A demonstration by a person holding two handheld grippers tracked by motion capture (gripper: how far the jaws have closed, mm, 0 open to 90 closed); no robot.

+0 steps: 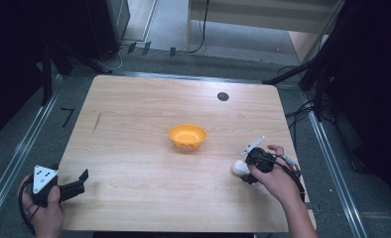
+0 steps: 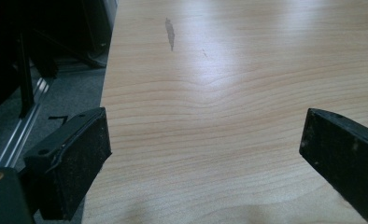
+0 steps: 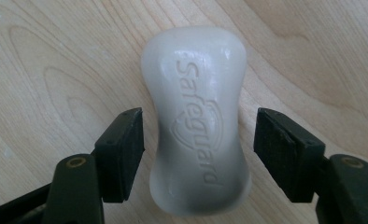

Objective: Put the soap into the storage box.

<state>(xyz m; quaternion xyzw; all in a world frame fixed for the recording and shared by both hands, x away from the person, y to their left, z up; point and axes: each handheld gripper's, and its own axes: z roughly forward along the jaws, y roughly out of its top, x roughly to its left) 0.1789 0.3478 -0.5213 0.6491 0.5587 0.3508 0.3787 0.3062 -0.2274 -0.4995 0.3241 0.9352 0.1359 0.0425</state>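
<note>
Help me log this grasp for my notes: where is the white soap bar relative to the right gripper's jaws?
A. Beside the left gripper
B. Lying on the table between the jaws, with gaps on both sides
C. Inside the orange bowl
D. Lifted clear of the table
B: in the right gripper view the soap bar lies on the table between the right gripper jaws, a sliver of wood showing each side.

The word "Safeguard" stands in raised letters on the white soap [image 3: 198, 135], running lengthwise down the bar in the right gripper view; a shield-shaped emblem is pressed into the soap around the middle of the word. In the high view the soap [image 1: 240, 167] is too small for its lettering to be read. No other text, number or sign can be read
</note>
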